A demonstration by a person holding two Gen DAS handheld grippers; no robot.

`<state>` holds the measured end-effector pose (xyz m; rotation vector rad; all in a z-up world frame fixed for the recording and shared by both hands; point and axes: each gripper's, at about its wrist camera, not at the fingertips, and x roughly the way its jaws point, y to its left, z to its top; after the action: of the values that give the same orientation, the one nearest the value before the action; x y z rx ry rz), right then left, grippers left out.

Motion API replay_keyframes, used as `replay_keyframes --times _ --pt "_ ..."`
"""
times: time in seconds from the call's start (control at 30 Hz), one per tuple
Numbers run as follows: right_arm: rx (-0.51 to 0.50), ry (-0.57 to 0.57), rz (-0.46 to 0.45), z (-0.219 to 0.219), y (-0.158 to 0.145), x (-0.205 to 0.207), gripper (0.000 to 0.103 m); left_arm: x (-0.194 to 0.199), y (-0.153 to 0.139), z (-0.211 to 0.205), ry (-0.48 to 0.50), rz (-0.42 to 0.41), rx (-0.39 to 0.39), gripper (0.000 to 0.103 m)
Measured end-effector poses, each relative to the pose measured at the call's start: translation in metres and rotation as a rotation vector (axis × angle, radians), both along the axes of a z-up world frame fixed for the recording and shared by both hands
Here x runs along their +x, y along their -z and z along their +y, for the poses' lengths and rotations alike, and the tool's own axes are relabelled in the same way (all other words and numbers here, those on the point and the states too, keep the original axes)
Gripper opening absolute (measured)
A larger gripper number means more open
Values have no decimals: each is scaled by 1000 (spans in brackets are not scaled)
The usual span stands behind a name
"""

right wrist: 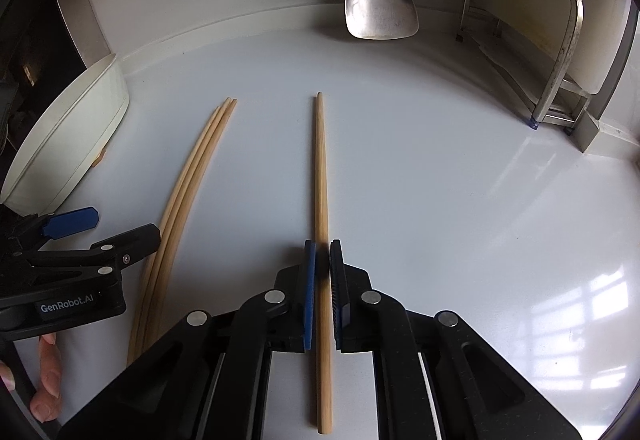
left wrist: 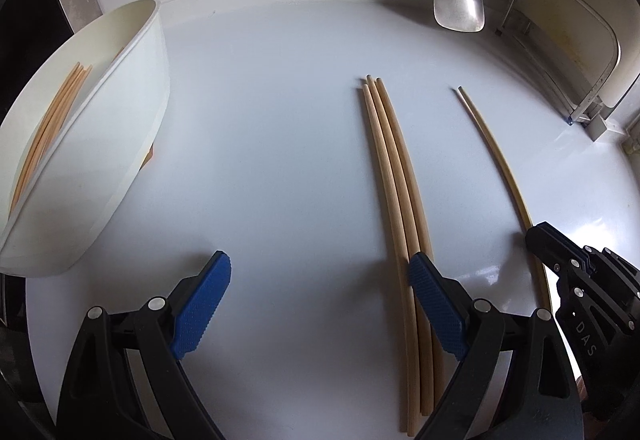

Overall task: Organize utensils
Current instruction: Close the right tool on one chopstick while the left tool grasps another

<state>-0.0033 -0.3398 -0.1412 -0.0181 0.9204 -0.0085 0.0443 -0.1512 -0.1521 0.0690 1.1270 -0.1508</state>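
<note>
Single chopstick (right wrist: 320,176) between closed right fingers (right wrist: 310,292)

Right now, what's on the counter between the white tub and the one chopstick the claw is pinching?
Three chopsticks lie side by side between the white tub and the single chopstick the right claw pinches. Both wrist views show it.

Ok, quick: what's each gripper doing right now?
Left gripper: open, holding nothing.
Right gripper: shut on one chopstick.
</note>
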Motion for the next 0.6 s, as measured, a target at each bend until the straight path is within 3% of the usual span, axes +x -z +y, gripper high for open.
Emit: replay_keyframes --times 0.03,0.13,0.6 --pt "3 2 -1 0 1 0 9 0 0 0 1 0 -1 89" --pt "2 8 -9 0 0 1 29 1 2 0 4 1 6 89" --pt "-51 -19 -21 5 3 -2 30 12 10 5 -13 -27 28 94"
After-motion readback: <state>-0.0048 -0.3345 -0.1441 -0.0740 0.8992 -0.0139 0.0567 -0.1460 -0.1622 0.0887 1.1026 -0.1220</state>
